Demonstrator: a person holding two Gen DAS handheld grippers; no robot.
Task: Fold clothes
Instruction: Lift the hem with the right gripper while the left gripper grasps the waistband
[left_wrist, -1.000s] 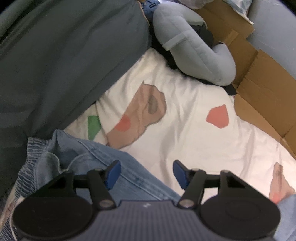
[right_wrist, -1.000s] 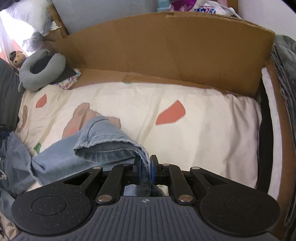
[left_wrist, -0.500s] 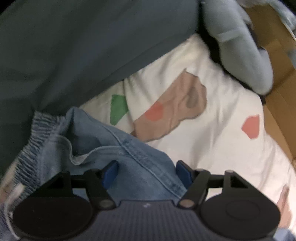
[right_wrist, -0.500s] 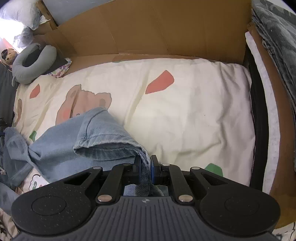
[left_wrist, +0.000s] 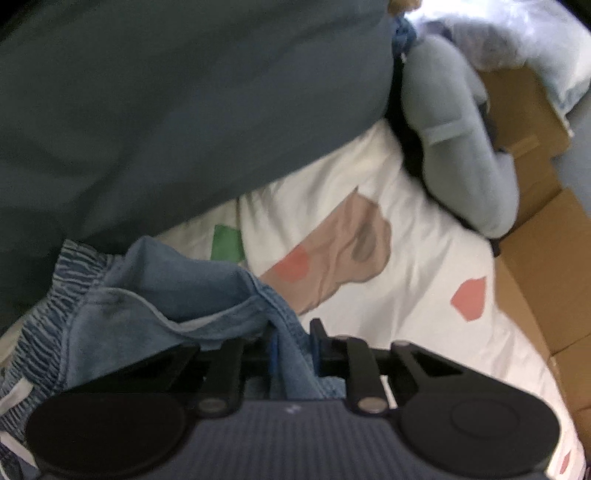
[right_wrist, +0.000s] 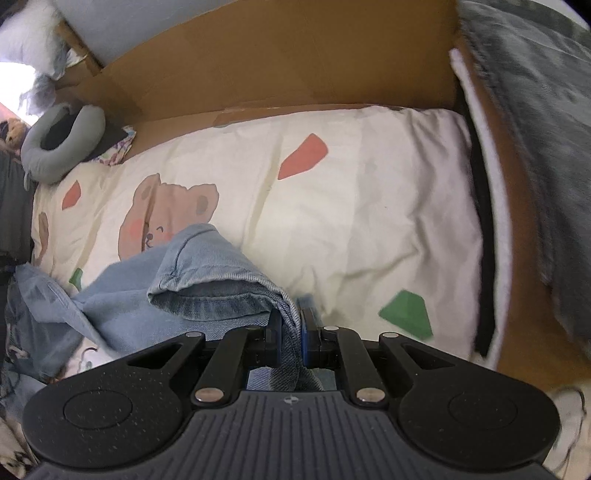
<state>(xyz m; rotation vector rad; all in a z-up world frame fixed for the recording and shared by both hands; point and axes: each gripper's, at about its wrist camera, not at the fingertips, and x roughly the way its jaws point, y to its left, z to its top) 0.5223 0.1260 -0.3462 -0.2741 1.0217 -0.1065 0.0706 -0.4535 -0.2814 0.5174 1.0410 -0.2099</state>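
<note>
Both cameras sit just behind their own two fingers and look steeply down at the cream bedsheet printed with bears and coloured patches (left_wrist: 417, 236) (right_wrist: 369, 221), from close above it. The left wrist view, somewhat blurred, faces the grey U-shaped neck pillow (left_wrist: 458, 155) from near. The right wrist view sees that pillow (right_wrist: 59, 144) far off at its upper left. Both share the sheet, the pillow, and probably the same brown cardboard panels (left_wrist: 546, 258) (right_wrist: 280, 55) behind.

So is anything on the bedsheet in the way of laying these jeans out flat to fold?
Nothing visible. The bear-print sheet ahead of the jeans is bare. The grey neck pillow sits off in the far corner, and the cardboard only lines the edge. Both the right gripper and left gripper have denim between their fingers.
</note>
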